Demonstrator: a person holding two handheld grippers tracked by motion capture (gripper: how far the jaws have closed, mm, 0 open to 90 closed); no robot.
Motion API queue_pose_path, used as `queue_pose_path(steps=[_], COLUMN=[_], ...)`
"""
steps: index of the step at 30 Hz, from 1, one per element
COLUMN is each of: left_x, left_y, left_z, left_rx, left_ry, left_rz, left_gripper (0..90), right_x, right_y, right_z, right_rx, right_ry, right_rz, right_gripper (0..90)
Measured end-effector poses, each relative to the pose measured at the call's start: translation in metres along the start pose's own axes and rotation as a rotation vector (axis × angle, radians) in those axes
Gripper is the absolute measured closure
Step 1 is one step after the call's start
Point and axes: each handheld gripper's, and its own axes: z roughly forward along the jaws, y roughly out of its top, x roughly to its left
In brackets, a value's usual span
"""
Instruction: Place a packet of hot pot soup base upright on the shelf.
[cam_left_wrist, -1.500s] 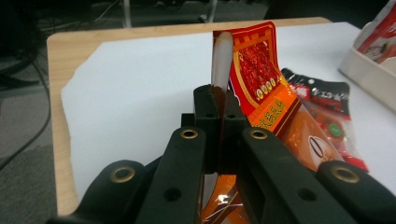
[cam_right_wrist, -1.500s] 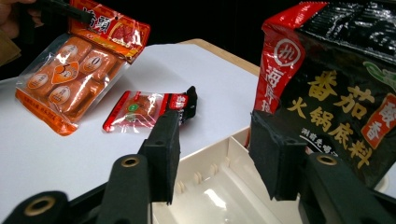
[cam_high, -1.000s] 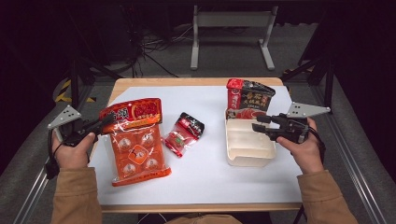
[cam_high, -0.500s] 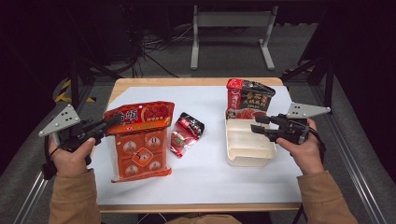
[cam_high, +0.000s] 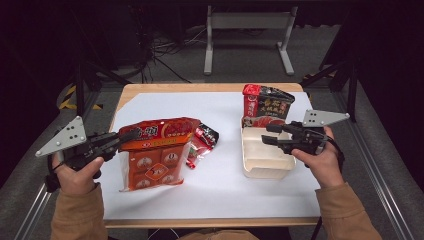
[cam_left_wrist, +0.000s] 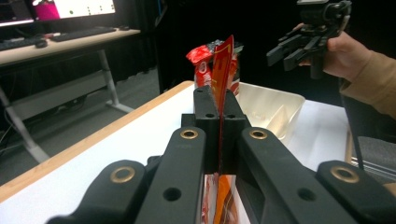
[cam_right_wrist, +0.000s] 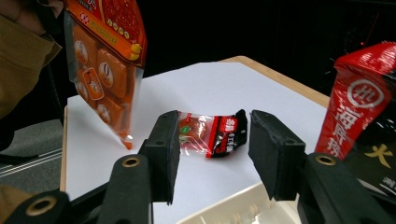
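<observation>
While the left gripper (cam_high: 125, 136) in the high view has its jaws clamped tight on the top edge of the orange bag (cam_high: 155, 152), the bag hangs over the left side of the table (cam_high: 220, 195), its lower end about at the white surface. A small red packet (cam_high: 202, 142) lies just beside it, and the right gripper (cam_high: 270, 134) hovers over the white tray (cam_high: 265, 155), nothing in it, with a red-and-black pack (cam_high: 265, 105) standing right behind the tray. In the left gripper view the jaws are shut flat on the bag's thin red edge (cam_left_wrist: 223, 70), tray (cam_left_wrist: 271, 105) behind it and the right gripper (cam_left_wrist: 299, 46) up in the air. In the right gripper view the jaws stand about half open and have just been opening, nothing between the pads; the small packet (cam_right_wrist: 212, 133) lies on the table well beyond them, the orange bag (cam_right_wrist: 105, 51) dangles at upper left, and the tray's rim (cam_right_wrist: 224, 207) sits below.
</observation>
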Motion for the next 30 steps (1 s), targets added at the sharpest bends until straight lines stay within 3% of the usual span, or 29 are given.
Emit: queue_pose_path(steps=[7, 12, 17, 26, 30], left_x=[-0.014, -0.014, -0.017, -0.034, -0.037], left_y=[0.010, 0.010, 0.012, 0.023, 0.024], left_z=[0.004, 0.008, 0.015, 0.033, 0.042], left_rx=[0.004, -0.013, -0.035, -0.055, -0.067], left_ry=[0.008, 0.006, -0.029, -0.073, -0.090], left_rz=[0.063, 0.054, 0.043, 0.066, 0.053], left_gripper=[90.0, 90.0, 90.0, 90.0, 90.0], right_x=[0.007, 0.011, 0.019, 0.033, 0.037], right_y=[0.009, 0.017, 0.023, 0.026, 0.025], right_z=[0.007, 0.021, 0.039, 0.069, 0.079], right_rx=[-0.019, -0.021, -0.044, -0.036, -0.032], right_ry=[0.024, 0.046, 0.077, 0.132, 0.147], right_rz=[-0.013, -0.030, -0.058, -0.083, -0.092], right_gripper=[48.3, 44.1, 41.3, 39.0, 37.6])
